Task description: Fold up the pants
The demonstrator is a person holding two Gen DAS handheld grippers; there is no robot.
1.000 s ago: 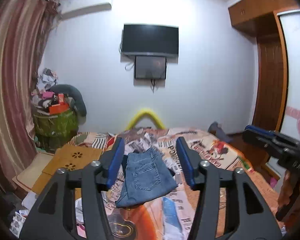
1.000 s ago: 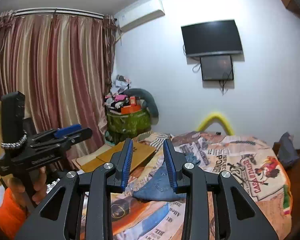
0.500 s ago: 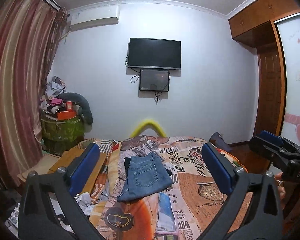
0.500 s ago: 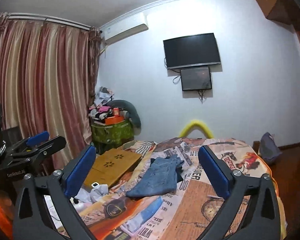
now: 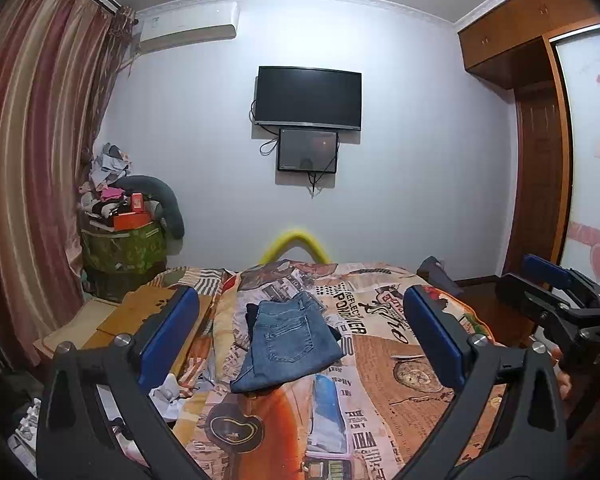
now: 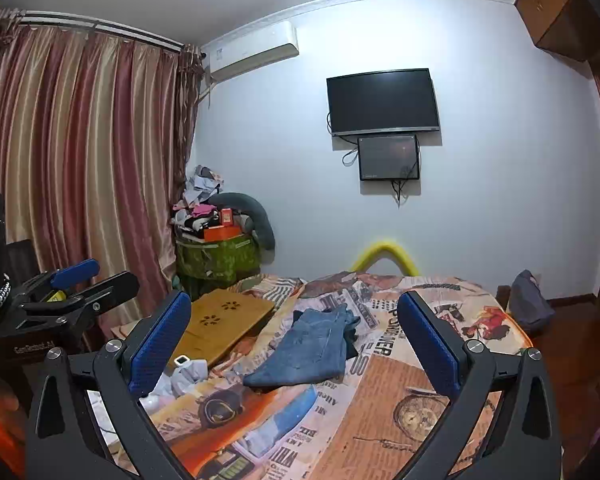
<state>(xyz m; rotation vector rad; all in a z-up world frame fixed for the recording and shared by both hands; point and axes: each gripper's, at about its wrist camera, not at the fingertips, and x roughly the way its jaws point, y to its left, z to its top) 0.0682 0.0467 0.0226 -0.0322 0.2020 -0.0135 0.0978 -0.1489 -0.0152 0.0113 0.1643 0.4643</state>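
Note:
Folded blue jeans (image 5: pixel 288 344) lie on the printed bedspread (image 5: pixel 380 360) near the bed's middle, on top of a dark garment. They also show in the right wrist view (image 6: pixel 312 350). My left gripper (image 5: pixel 300 340) is open wide and empty, held well back from the jeans above the bed's near end. My right gripper (image 6: pixel 296 344) is also open wide and empty, held back the same way. Each gripper shows at the edge of the other's view: the right one (image 5: pixel 556 300), the left one (image 6: pixel 72 284).
A wooden lap board (image 6: pixel 224 320) lies left of the bed. A green bin piled with clutter (image 5: pixel 120 240) stands by the curtain. A dark bag (image 6: pixel 528 300) sits at the bed's far right. A TV (image 5: pixel 308 96) hangs on the far wall.
Both grippers opened from nearly shut to wide open and pulled back and up from the bed. The jeans stayed folded in place.

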